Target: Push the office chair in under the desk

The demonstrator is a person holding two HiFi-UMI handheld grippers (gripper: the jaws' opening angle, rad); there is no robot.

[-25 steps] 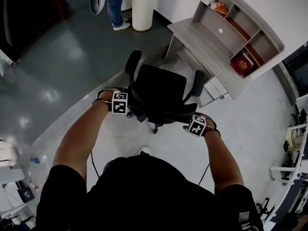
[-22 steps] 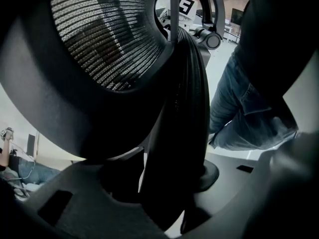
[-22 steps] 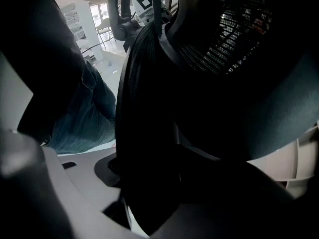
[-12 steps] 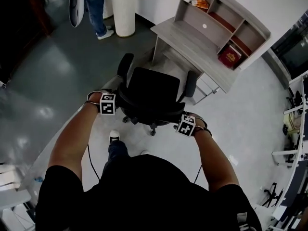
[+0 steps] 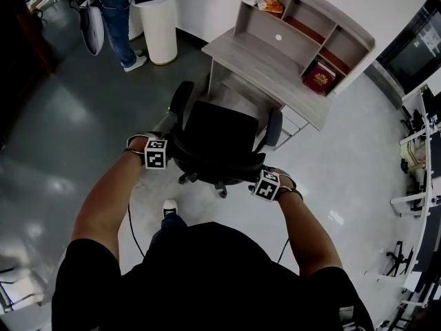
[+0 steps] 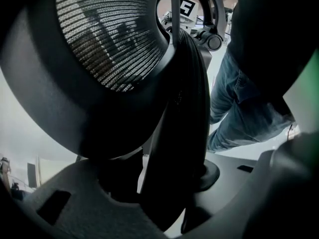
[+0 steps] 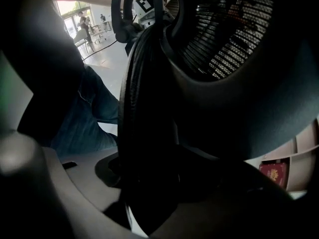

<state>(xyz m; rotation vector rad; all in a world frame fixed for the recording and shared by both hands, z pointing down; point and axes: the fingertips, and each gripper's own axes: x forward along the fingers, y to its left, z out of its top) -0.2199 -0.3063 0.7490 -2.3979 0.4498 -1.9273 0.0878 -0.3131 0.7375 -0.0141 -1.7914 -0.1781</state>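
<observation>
A black office chair (image 5: 222,135) faces a grey desk (image 5: 265,62), its seat front close to the desk's edge. My left gripper (image 5: 167,152) is shut on the left rim of the chair's backrest. My right gripper (image 5: 256,180) is shut on the right rim. In the left gripper view the dark backrest rim (image 6: 179,128) runs between the jaws of the left gripper (image 6: 169,193), with the mesh back (image 6: 109,39) above. The right gripper view has the rim (image 7: 144,108) between the jaws of the right gripper (image 7: 149,198). The fingertips are hidden in the head view.
The desk carries a hutch of shelves with a red book (image 5: 318,79). A white drawer unit (image 5: 295,121) stands under its right side. A white ribbed bin (image 5: 160,21) and a person in jeans (image 5: 114,12) are at the far left. My shoe (image 5: 169,207) is behind the chair.
The chair has rolled toward the desk with both grippers still on its backrest. I have stepped forward behind it.
</observation>
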